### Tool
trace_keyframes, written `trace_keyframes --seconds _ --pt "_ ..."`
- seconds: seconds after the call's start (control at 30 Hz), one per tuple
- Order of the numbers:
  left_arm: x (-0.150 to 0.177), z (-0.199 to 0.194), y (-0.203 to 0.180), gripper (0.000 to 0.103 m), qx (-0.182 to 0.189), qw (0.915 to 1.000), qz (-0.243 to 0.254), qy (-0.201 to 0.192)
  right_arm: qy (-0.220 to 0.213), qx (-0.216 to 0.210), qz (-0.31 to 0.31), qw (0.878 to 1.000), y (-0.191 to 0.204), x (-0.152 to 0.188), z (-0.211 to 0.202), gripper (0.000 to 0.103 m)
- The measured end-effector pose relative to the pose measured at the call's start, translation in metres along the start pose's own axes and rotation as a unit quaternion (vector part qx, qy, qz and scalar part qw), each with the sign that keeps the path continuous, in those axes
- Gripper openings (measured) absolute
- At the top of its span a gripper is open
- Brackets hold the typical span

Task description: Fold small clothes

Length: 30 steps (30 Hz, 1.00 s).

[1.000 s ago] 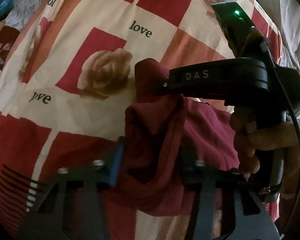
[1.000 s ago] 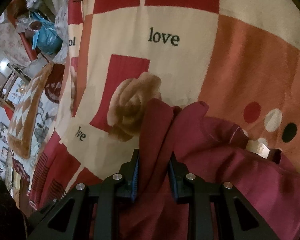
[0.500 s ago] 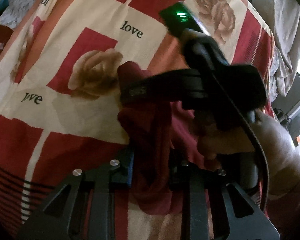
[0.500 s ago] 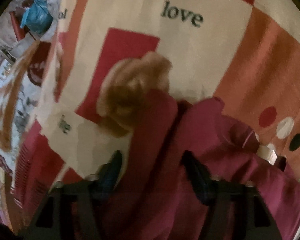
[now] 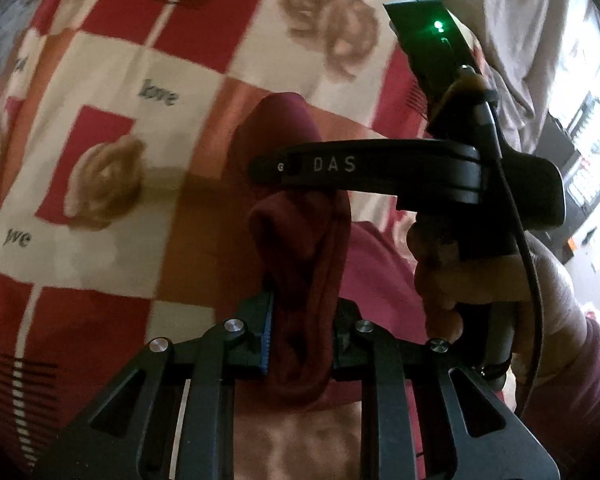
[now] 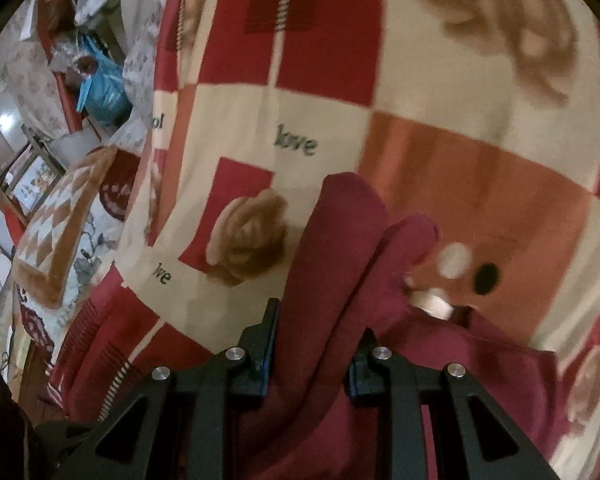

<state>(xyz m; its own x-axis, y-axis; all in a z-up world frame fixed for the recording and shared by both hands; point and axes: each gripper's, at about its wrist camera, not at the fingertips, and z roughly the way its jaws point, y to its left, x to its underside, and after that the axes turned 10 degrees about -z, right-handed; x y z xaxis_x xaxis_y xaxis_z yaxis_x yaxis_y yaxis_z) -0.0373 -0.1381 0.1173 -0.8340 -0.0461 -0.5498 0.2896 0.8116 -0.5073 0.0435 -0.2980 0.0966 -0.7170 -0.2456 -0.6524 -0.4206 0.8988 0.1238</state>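
Fabric of a maroon garment [image 5: 300, 312] is bunching between the blue-padded fingers [image 5: 267, 332] of the left hand-held gripper [image 5: 302, 340], whose jaws have just been closing and are now clamping a thick fold. The right hand-held gripper [image 6: 312, 344], its jaws also just narrowing, is pinching another raised fold of the same garment [image 6: 332, 248]. Both folds are standing up off the patterned blanket [image 6: 440, 128], while the rest of the cloth is trailing to the near right, beside the person's hand [image 5: 480, 276].
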Motion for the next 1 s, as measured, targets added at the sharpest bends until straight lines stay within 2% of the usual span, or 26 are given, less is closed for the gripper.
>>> trace_keyframes --seconds 0.33,0.53,0.77,1.0 --pt "0.018 0.043 -0.082 0.019 0.006 0.9969 0.067 0.041 0.008 0.024 0.046 0.999 -0.073 0.05 -0.045 0.025" --pt "0.032 0.075 -0.111 0.019 0.006 0.9939 0.088 0.066 0.014 0.036 0.074 0.997 -0.11 0.086 -0.054 0.024" --pt "0.048 0.1 -0.13 0.019 -0.004 0.9904 0.11 0.084 0.013 0.039 0.105 0.994 -0.14 0.116 -0.057 0.023" --pt "0.065 0.123 -0.132 0.018 -0.016 0.9873 0.116 0.107 0.027 0.019 0.157 0.987 -0.163 0.148 -0.039 0.025"
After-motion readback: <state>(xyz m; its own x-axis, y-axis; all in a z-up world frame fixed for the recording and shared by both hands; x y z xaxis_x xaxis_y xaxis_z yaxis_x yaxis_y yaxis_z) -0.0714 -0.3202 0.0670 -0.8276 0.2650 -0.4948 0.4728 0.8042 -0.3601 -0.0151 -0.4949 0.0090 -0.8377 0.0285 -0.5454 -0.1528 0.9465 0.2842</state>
